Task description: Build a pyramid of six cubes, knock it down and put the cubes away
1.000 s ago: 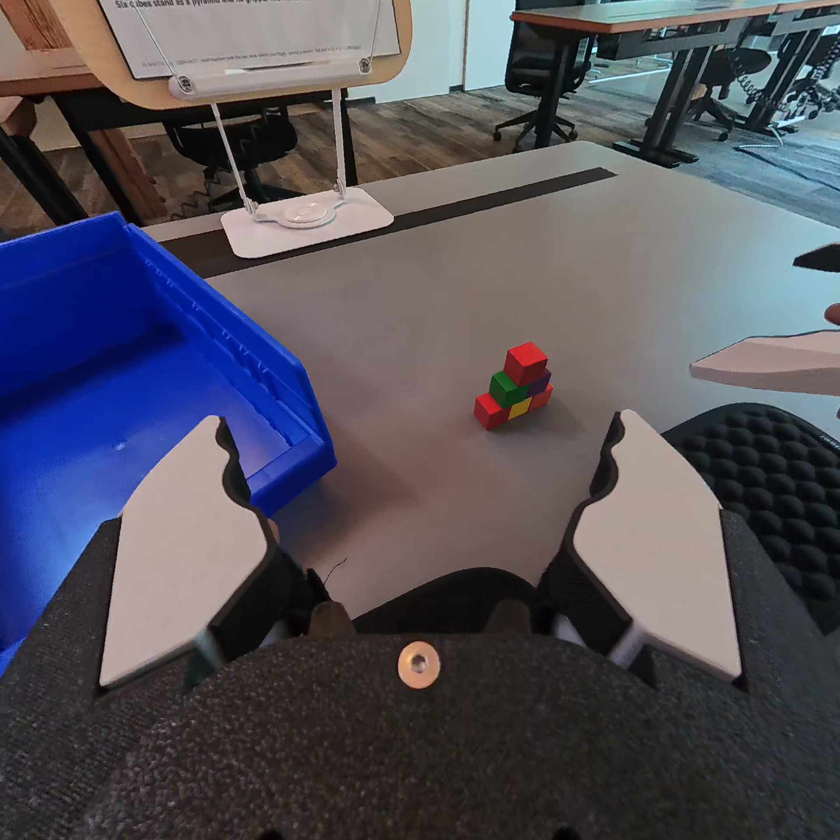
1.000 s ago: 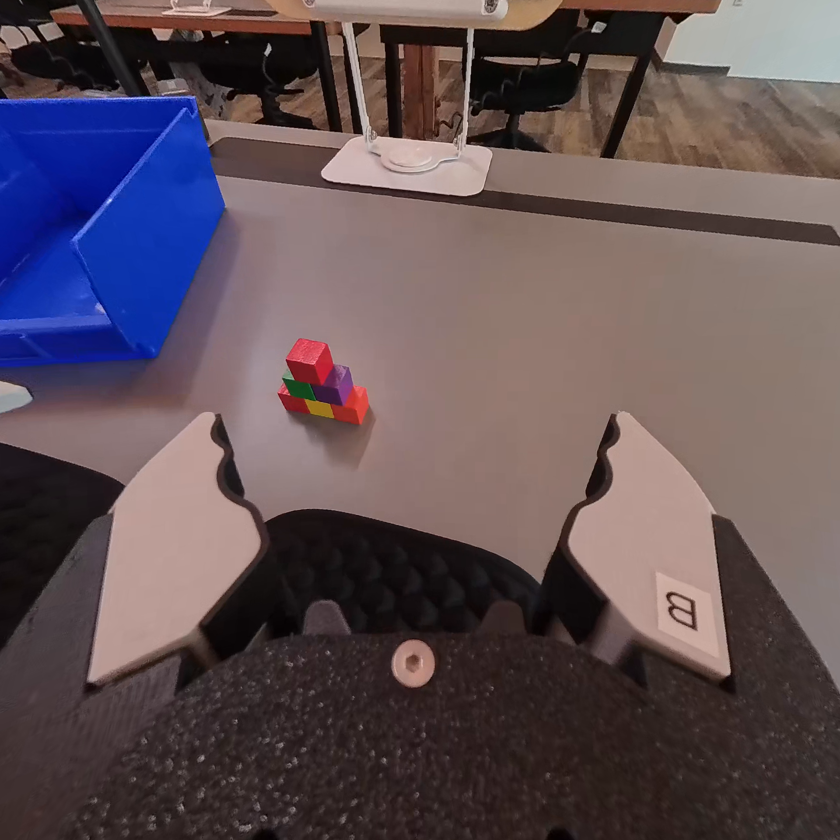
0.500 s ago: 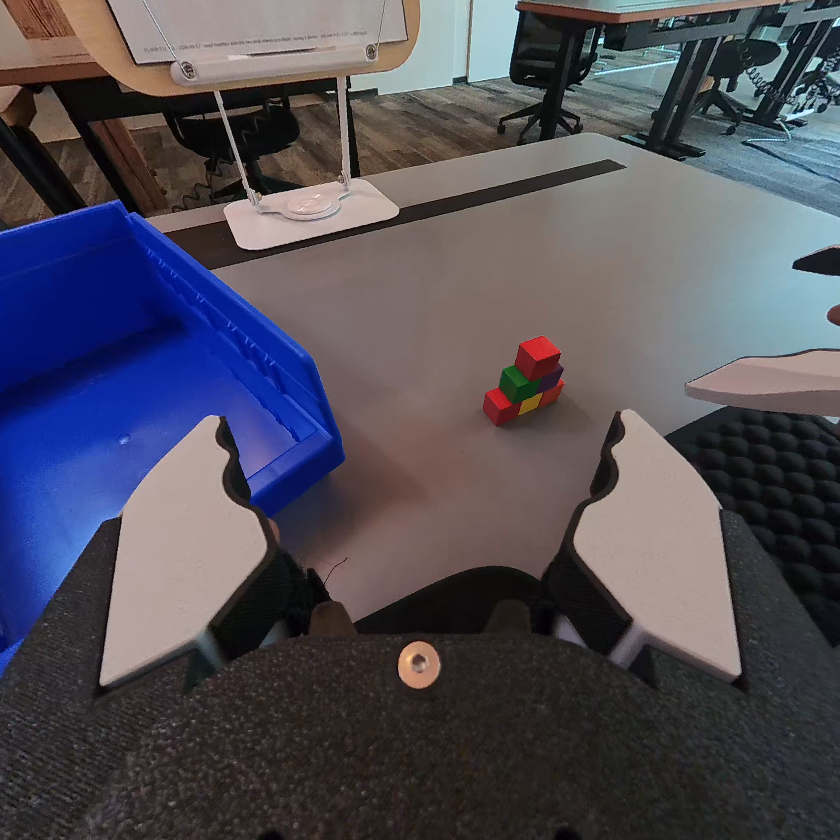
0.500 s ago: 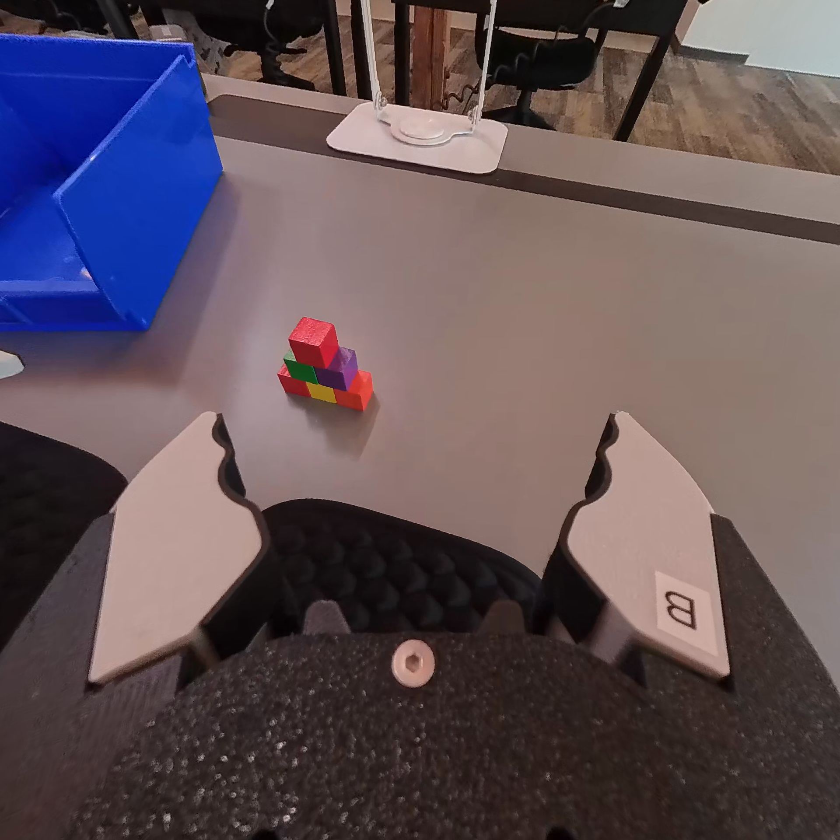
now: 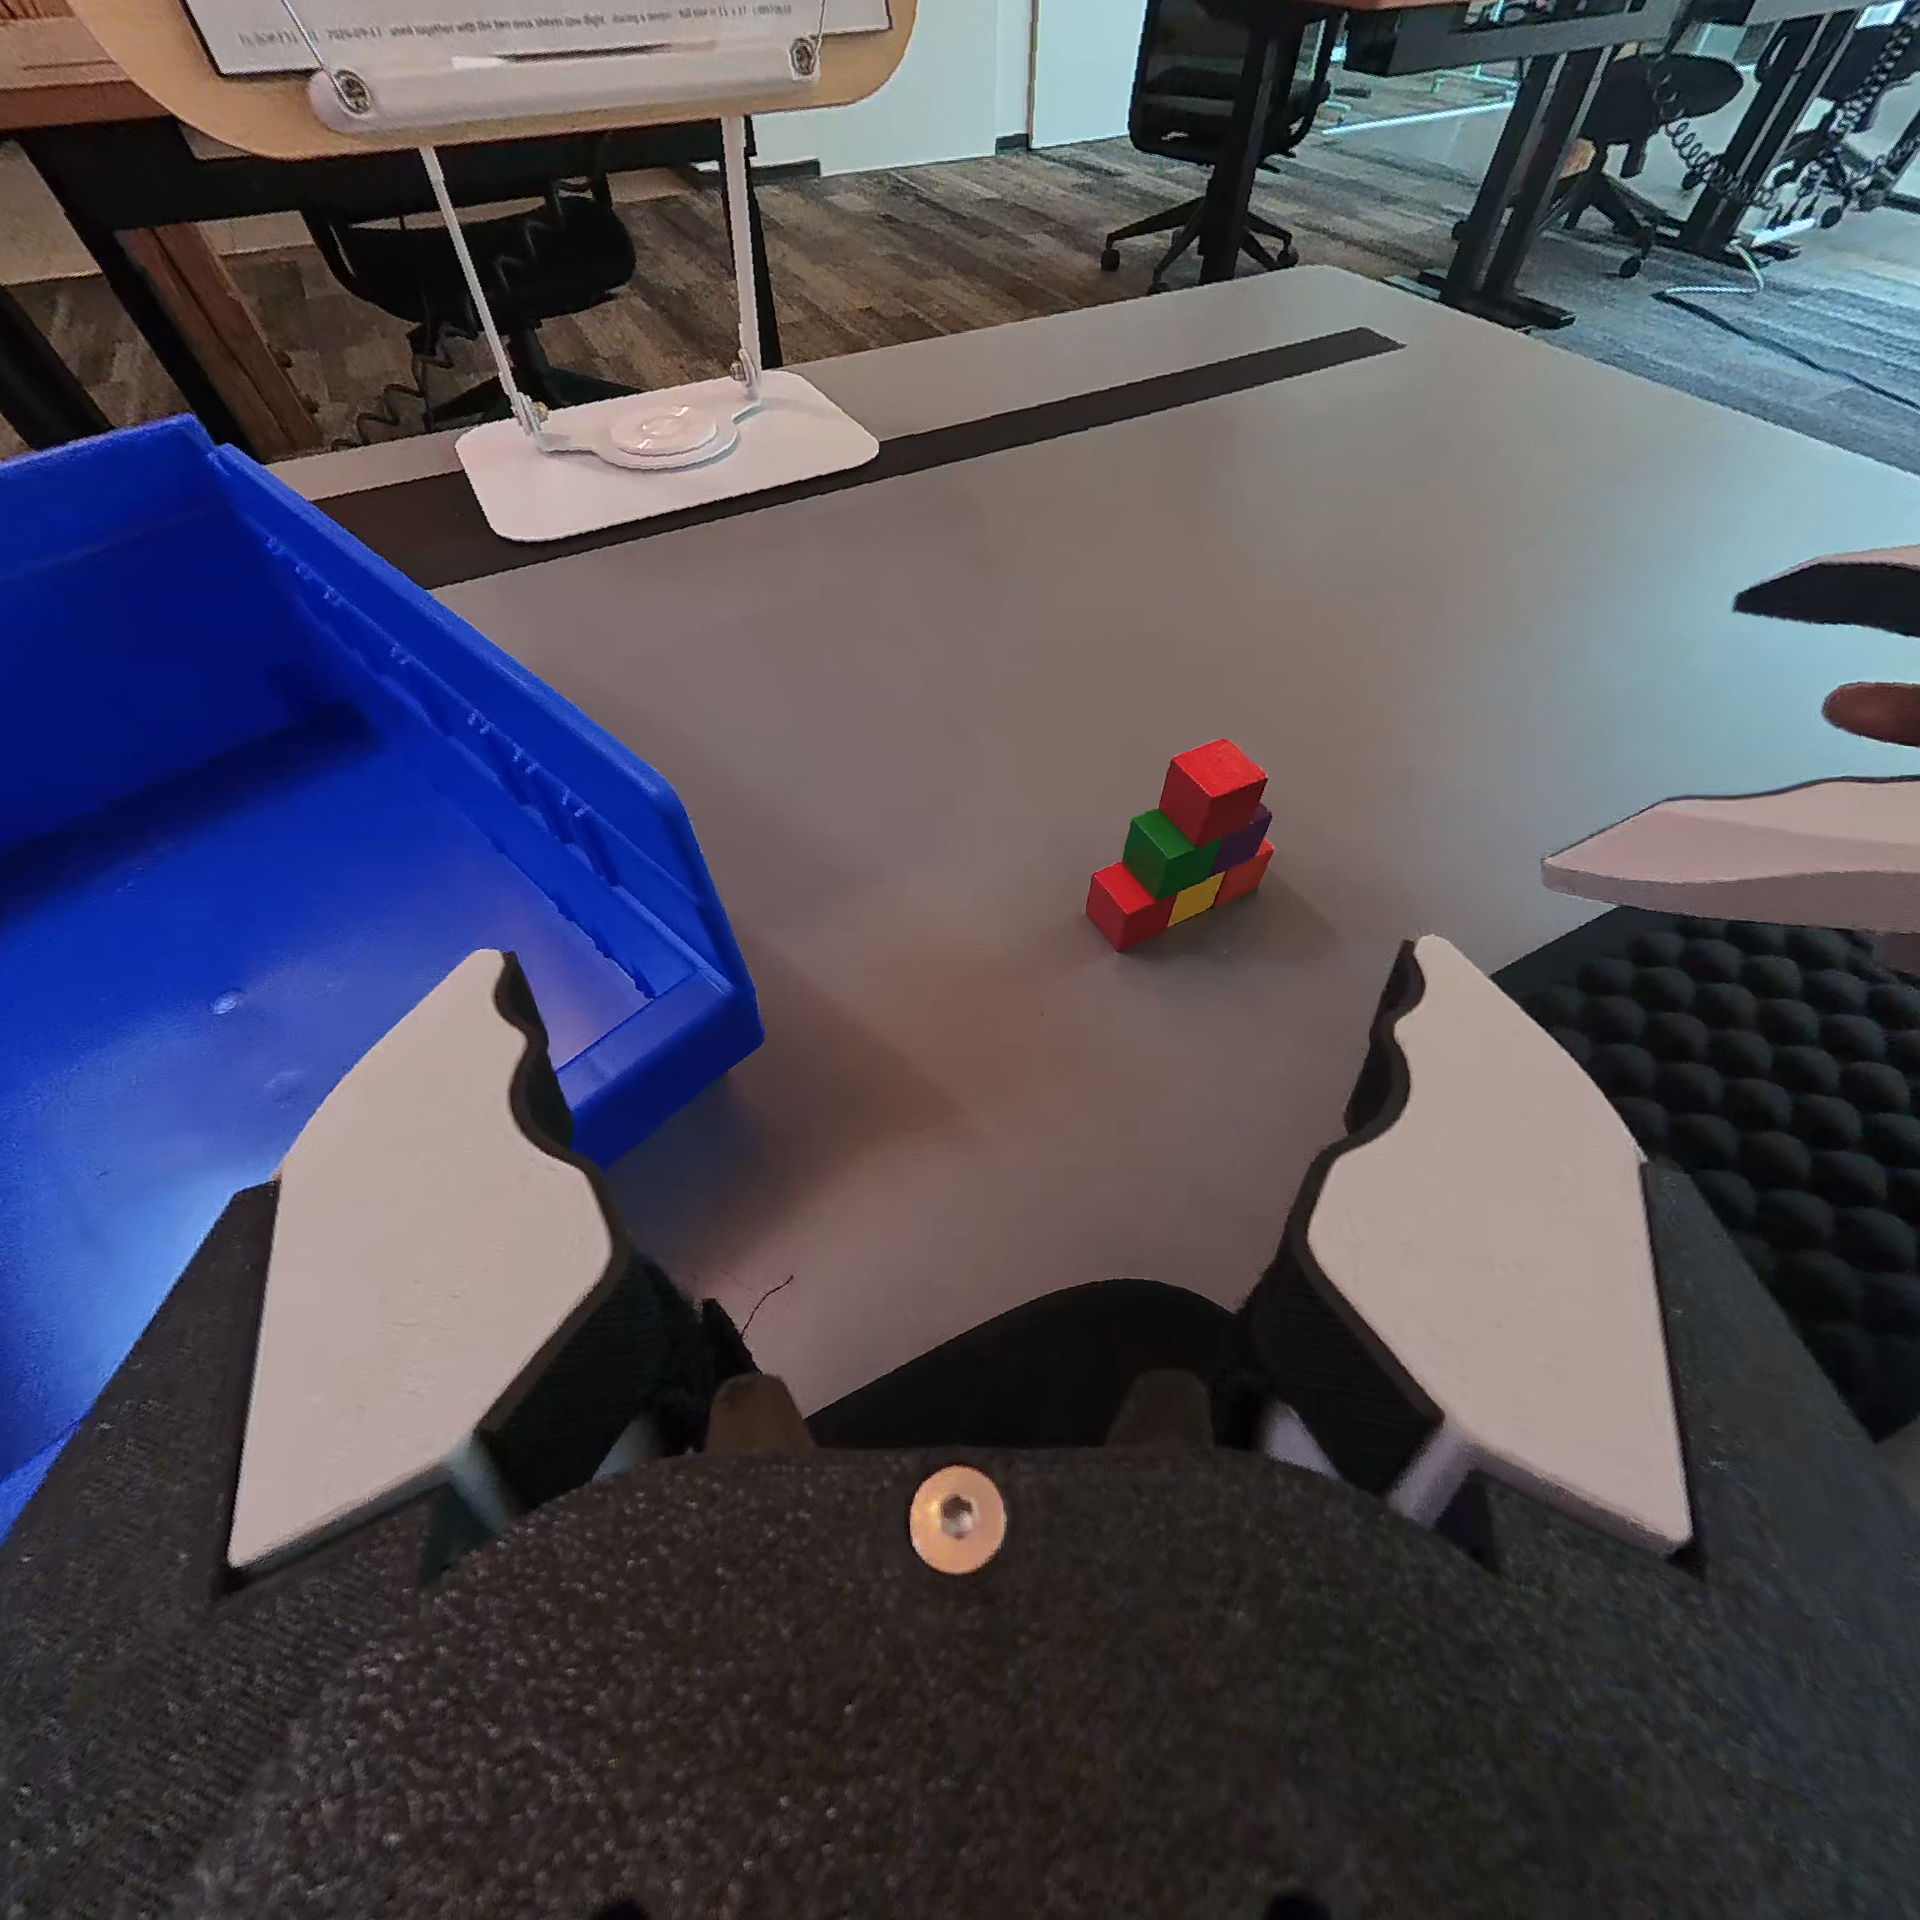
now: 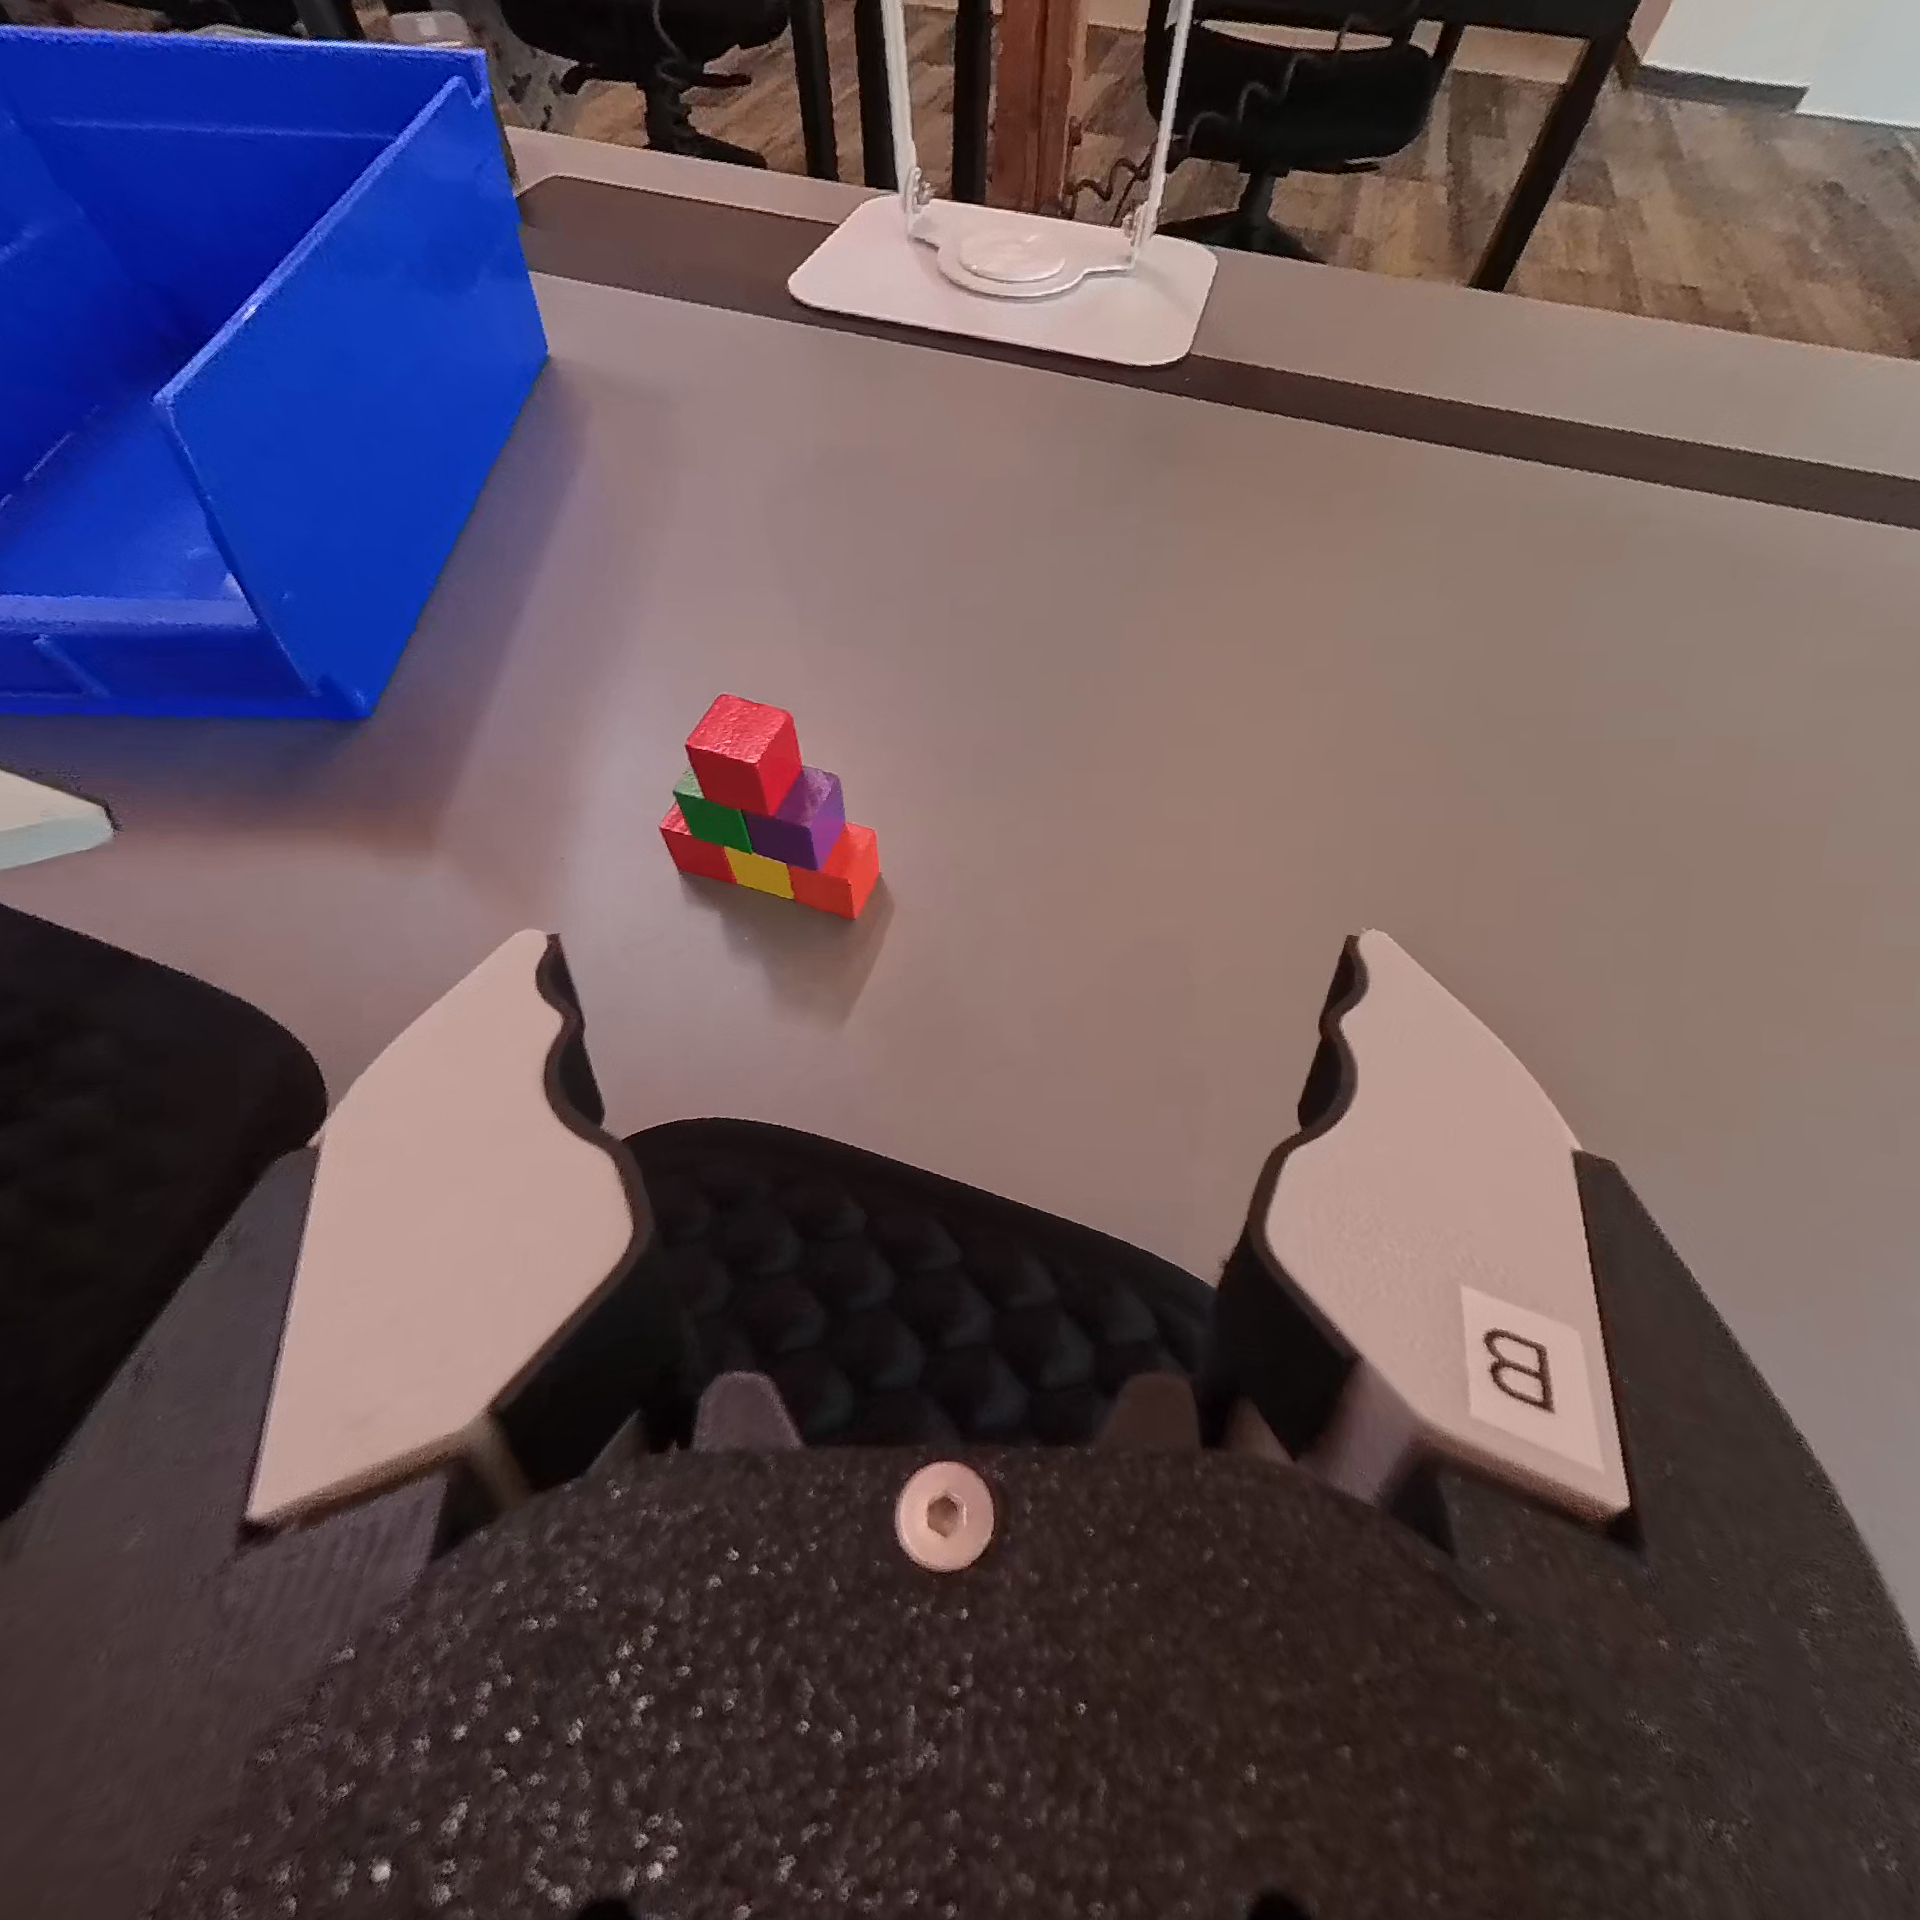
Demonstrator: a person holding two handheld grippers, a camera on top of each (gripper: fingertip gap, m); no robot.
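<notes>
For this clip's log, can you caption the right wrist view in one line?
Right gripper, jaws open and empty, faces a finished six-cube pyramid on the grey table, blue bin beyond.

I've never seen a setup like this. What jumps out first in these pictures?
A small pyramid of coloured cubes stands mid-table, a red cube on top. A big blue bin sits to its left. Both grippers, left and right, hang open and short of the pyramid.

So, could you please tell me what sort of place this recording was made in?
Most likely an open-plan office or lab: wheeled office chairs at long desks behind the grey table, on wood-look flooring.
</notes>
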